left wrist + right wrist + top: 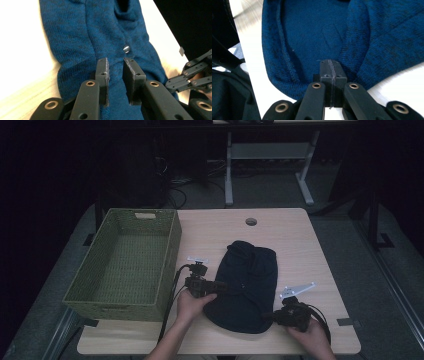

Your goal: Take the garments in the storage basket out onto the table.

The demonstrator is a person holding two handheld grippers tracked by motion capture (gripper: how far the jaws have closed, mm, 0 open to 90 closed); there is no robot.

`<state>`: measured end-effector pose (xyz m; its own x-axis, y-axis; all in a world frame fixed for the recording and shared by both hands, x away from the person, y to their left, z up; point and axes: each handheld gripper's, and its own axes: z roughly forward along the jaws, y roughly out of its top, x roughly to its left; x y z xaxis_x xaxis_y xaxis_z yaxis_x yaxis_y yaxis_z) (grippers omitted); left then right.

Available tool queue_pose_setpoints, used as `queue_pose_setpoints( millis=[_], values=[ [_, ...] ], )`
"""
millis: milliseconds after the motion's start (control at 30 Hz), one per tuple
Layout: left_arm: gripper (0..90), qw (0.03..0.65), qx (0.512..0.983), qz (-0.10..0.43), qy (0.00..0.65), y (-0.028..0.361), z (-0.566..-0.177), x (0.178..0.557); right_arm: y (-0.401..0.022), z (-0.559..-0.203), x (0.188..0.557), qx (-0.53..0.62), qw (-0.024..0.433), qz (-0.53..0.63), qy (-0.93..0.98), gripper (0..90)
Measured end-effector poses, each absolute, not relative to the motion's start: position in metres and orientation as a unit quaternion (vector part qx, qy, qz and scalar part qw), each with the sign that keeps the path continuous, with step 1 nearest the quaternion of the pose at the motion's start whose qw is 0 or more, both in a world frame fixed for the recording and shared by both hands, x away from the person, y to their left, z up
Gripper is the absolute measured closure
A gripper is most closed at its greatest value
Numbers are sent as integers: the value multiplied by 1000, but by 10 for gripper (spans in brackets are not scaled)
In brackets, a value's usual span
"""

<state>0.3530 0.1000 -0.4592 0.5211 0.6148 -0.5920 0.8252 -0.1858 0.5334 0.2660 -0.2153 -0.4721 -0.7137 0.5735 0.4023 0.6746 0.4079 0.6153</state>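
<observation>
The room beyond the table (300, 235) lay in deep shadow, so only a pale frame's legs and some floor cables could be made out there. One dark blue garment (245, 285) lay crumpled on the light wooden table, just right of one empty green woven basket (125, 265); its folds hid its full shape, and a single small metal snap (126, 48) showed on it. Two claws worked at it. The left claw (115, 75), at the garment's basket-side edge, stood narrowly parted with cloth bunched between its pads; whether it pinched could not be told. The right claw (331, 72), at the garment's near corner away from the basket, was clamped tight on the hem.
</observation>
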Motion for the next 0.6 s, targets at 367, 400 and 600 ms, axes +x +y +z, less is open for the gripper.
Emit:
queue_pose_setpoints(
  millis=[367,400,600],
  values=[
    [768,418,762,-137,474,102,-472,340,-228,-473,269,-386,66,-398,-830,895],
    [767,419,762,-138,474,102,-472,337,-228,-473,270,-385,65,-399,-829,895],
    [769,419,766,-147,465,105,-473,324,-236,-473,270,-392,62,-401,-826,895]
  ],
)
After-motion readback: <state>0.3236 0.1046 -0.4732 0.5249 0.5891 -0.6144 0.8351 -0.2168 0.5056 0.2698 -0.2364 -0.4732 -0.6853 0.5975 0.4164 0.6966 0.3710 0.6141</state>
